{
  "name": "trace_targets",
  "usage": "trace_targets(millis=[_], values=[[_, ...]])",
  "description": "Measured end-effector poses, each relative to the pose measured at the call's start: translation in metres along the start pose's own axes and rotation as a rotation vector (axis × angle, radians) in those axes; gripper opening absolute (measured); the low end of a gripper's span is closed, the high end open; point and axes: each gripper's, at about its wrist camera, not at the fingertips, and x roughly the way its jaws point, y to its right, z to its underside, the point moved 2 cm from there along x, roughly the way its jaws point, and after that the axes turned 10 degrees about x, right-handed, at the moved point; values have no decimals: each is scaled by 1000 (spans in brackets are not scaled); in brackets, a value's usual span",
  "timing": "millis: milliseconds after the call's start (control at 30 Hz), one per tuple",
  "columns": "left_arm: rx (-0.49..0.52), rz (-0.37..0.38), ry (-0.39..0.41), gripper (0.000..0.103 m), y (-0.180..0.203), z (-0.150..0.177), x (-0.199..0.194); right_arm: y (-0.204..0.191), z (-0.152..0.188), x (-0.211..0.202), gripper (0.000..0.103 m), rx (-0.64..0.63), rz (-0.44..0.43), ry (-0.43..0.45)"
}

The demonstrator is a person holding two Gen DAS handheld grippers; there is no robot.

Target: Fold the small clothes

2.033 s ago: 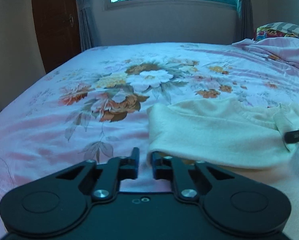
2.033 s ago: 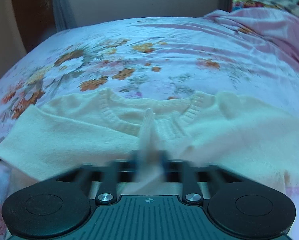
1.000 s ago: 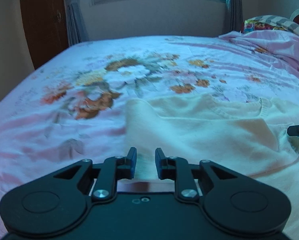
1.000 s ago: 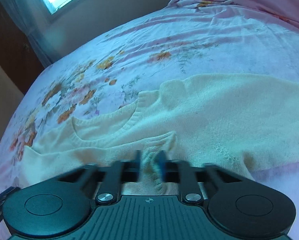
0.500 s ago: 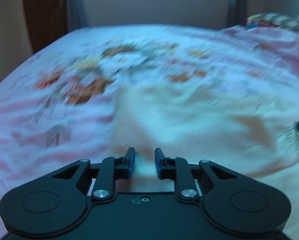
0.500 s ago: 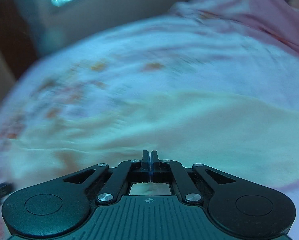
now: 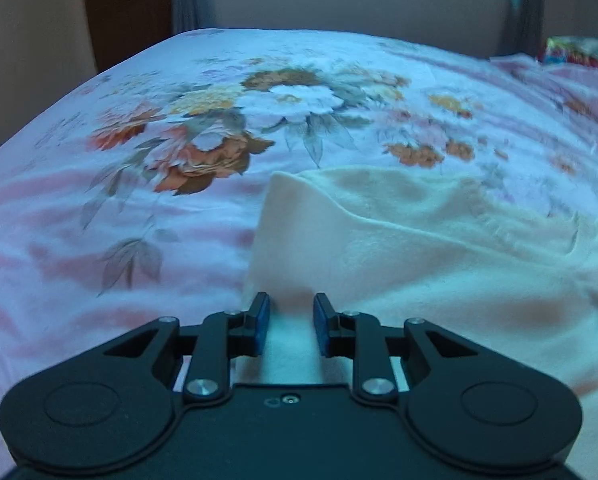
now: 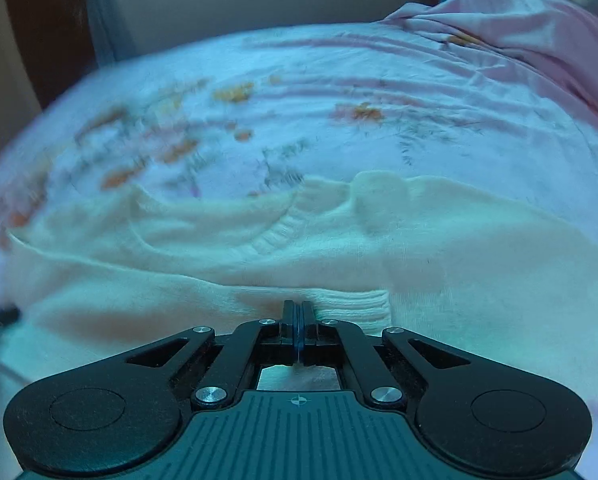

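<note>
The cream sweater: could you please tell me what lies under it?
The sweater lies on the floral bedsheet, which shows all round it. Whatever sits directly beneath the knit is covered and cannot be seen.

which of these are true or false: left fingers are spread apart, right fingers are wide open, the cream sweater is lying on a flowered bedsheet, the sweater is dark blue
1. The left gripper has its fingers spread apart. True.
2. The right gripper has its fingers wide open. False: they are pressed together.
3. The cream sweater lies on a flowered bedsheet. True.
4. The sweater is dark blue. False: it is cream.
</note>
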Motion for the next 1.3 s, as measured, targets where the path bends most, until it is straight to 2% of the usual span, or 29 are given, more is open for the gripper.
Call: trace_targets(millis=[33, 67, 133, 167, 267, 400, 500, 567, 600, 800, 833, 867, 900, 933, 967, 1033, 1133, 1167, 1200, 1233, 1300], values=[[22, 7, 23, 21, 5, 2, -10, -1, 5, -10, 0, 2, -27, 19], [52, 13, 39, 26, 11, 5, -17, -4, 10, -13, 0, -32, -17, 6], [106, 17, 8, 29, 24, 15, -17, -5, 24, -2, 0, -92, 23, -81], [108, 8, -4, 29, 26, 19, -17, -2, 24, -7, 0, -82, 12, -72], [111, 16, 29, 27, 29, 23, -37, 15, 14, -38, 0, 5, -11, -23], [129, 50, 35, 34, 39, 29, -57, 50, 10, -74, 0, 61, 25, -9], [123, 84, 12, 44, 51, 40, -67, 77, 15, -98, 0, 93, 69, 2], [121, 96, 10, 59, 60, 50, -76, 92, 22, -112, 0, 111, 81, -1], [111, 101, 9, 62, 64, 56, -81, 99, 28, -120, 0, 118, 91, -1], [114, 130, 1, 63, 83, 73, -98, 161, 44, -149, 1, 247, 145, 4], [120, 127, 4, 63, 85, 73, -99, 173, 43, -152, 5, 274, 156, 8], [125, 125, 7, 63, 87, 72, -99, 184, 42, -155, 25, 300, 171, 17], [127, 126, 9, 63, 90, 70, -100, 197, 40, -160, 63, 323, 182, 26], [127, 126, 11, 63, 92, 67, -99, 208, 36, -164, 78, 343, 198, 40], [130, 125, 17, 63, 94, 62, -97, 219, 33, -169, 82, 356, 211, 64], [136, 118, 28, 63, 102, 46, -90, 233, 23, -171, 82, 359, 241, 79], [137, 109, 46, 63, 115, 18, -73, 255, 10, -165, 81, 431, 250, 90], [131, 108, 49, 62, 119, 10, -66, 264, 6, -160, 70, 462, 248, 84], [124, 107, 52, 62, 124, 2, -60, 271, 3, -155, 49, 487, 246, 73], [118, 114, 47, 62, 128, -4, -53, 278, 0, -150, 42, 516, 242, 59], [103, 119, 33, 60, 136, -14, -39, 292, -1, -143, 39, 593, 229, 34]])
